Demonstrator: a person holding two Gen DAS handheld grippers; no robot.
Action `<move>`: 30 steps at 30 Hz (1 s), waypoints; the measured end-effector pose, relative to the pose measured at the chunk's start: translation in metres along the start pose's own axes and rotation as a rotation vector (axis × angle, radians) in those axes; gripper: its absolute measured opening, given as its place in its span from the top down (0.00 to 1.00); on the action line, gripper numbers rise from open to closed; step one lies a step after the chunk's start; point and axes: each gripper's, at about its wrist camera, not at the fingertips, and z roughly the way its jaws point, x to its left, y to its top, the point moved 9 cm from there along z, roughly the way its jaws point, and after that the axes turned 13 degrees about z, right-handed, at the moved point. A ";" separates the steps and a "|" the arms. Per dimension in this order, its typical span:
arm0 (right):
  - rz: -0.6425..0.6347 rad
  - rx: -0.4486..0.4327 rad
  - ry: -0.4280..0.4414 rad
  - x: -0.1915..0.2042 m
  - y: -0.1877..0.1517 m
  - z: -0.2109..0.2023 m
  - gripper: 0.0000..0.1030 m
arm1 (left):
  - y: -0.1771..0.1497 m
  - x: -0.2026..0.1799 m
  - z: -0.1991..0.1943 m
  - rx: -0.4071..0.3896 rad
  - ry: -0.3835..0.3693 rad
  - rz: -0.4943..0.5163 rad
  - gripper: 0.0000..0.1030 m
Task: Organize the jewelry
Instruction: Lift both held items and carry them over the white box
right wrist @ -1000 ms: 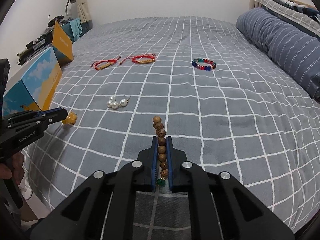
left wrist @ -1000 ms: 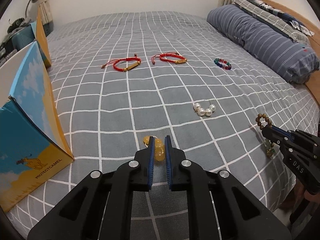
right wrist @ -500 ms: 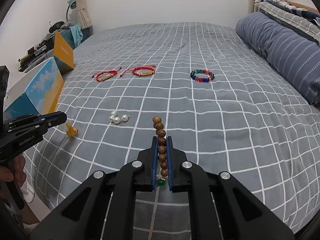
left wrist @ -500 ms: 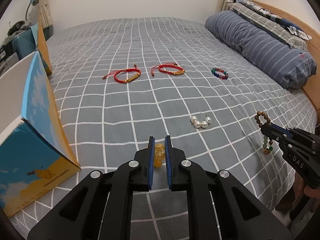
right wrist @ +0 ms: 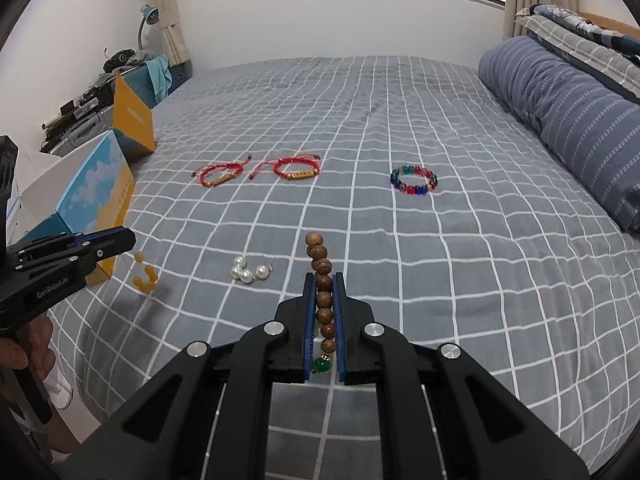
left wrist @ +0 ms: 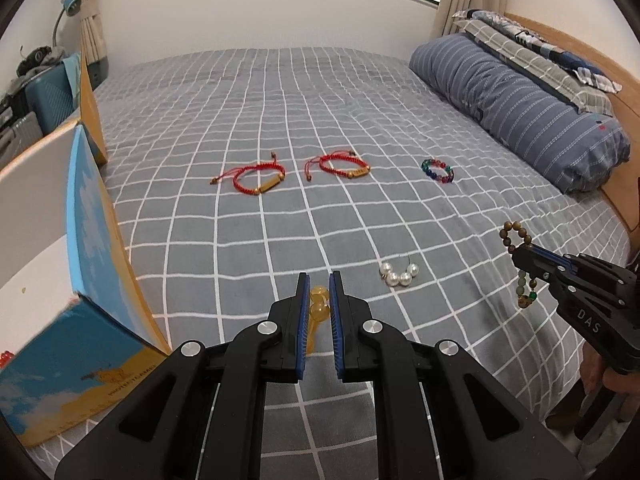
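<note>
My left gripper (left wrist: pixel 319 278) is shut on an amber bead bracelet (left wrist: pixel 320 311), which hangs above the grey checked bedspread (left wrist: pixel 280 120). In the right wrist view that left gripper (right wrist: pixel 128 240) shows at the left with the amber beads (right wrist: pixel 145 276) dangling from it. My right gripper (right wrist: pixel 324 278) is shut on a brown wooden bead bracelet (right wrist: pixel 323 266) with a green bead at its lower end. On the bed lie a pearl bracelet (left wrist: pixel 394 278), two red cord bracelets (left wrist: pixel 272 185) (left wrist: pixel 358 173) and a multi-coloured bead bracelet (left wrist: pixel 444 179).
An open blue-and-orange box (left wrist: pixel 90 208) stands at the bed's left edge, close to my left gripper. A striped blue pillow (left wrist: pixel 520 108) lies along the right side by the wooden headboard. Suitcases and clutter sit beyond the bed at the far left.
Both grippers have risen, lifting the amber and wooden bracelets clear of the bedspread. The jewelry lying on the bed has not moved.
</note>
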 end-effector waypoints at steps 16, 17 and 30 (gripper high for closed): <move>-0.025 -0.012 0.040 0.032 0.038 0.002 0.93 | 0.033 0.023 -0.022 -0.048 0.056 -0.005 0.91; -0.027 -0.013 0.042 0.035 0.040 0.001 0.93 | 0.034 0.024 -0.023 -0.049 0.058 -0.005 0.91; -0.078 -0.042 0.104 0.082 0.074 -0.006 0.93 | 0.054 0.050 -0.045 -0.082 0.098 -0.012 0.91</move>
